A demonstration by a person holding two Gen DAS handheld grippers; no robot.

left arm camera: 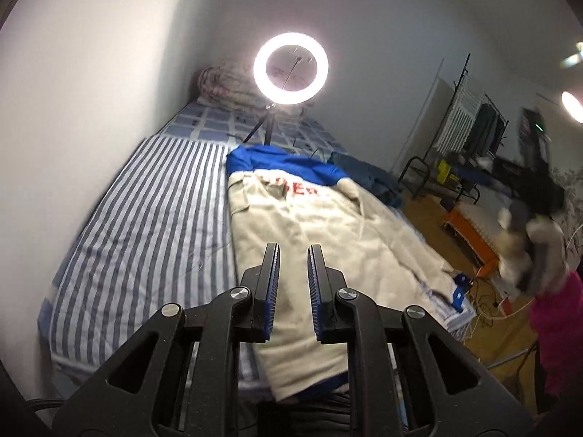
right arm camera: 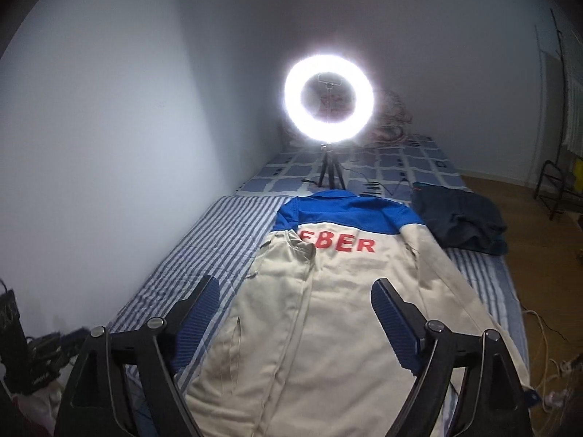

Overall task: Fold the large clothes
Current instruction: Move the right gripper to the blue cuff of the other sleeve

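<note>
White walls close in a narrow room; a bed (right arm camera: 182, 255) with a blue-and-white striped sheet runs along the left wall. Jacket (right arm camera: 328, 309), cream with a blue yoke and collar and red lettering, lies spread face-down along the bed, collar toward the far end, hem at the near edge. One sleeve folded inward across its back, covering the first letters.

Ring light (right arm camera: 329, 98) on a small tripod stands lit on the checked blanket just beyond the collar. Dark folded garment (right arm camera: 462, 222) lies beside the jacket's right shoulder, apart from it. Rolled quilt (left arm camera: 222, 83) sits at the bed's far end against the wall.

Left gripper (left arm camera: 293, 255) held above the jacket, fingers nearly together with a narrow gap, nothing in it. Right gripper (right arm camera: 295, 291) also above the jacket, fingers wide apart, empty. Clothes rack (left arm camera: 470, 123) stands across the wood floor.
</note>
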